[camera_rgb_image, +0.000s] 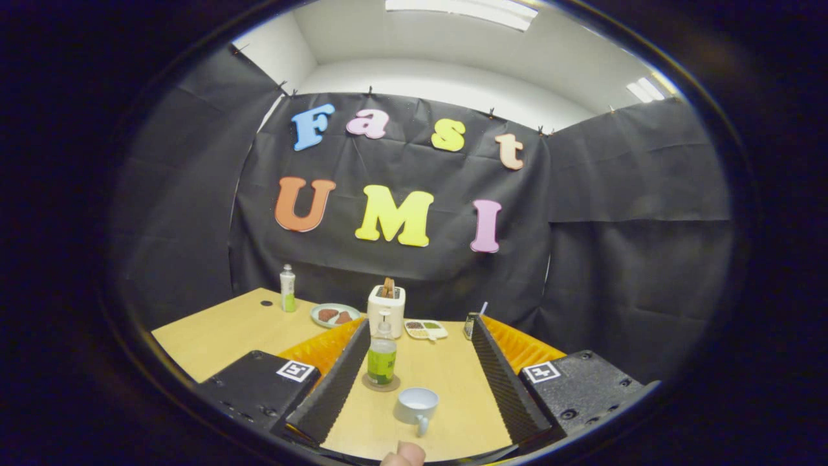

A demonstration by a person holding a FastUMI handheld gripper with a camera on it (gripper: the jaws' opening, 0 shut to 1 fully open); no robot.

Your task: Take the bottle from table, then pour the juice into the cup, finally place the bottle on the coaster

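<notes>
Nearest the lens, a fingertip (402, 454) pokes up just behind the handle of the white cup (417, 406). That cup stands upright on the wooden table (220, 330) between the two fingers of the gripper (420, 382), handle turned toward the camera; its inside looks pale, and whether any liquid is in it cannot be told. The gripper's fingers are spread wide and hold nothing, each one well clear of the cup.

Just beyond the cup and slightly left of it, the juice bottle (381, 358) stands upright on a round brown coaster (380, 382), close to the left finger but not touching it. The bottle is clear with a green label, and greenish juice shows in its lower part.

Past the bottle, a white toaster (386, 302) sits with a brown slice sticking out of its slot. Left of the toaster lies a pale plate (334, 315) carrying two reddish-brown pieces of food. Further left of that plate, a second bottle (287, 288) with a white top and green bottom stands upright. Right of the toaster rests a small divided dish (425, 329), its compartments filled with brown, green and yellowish bits.
</notes>
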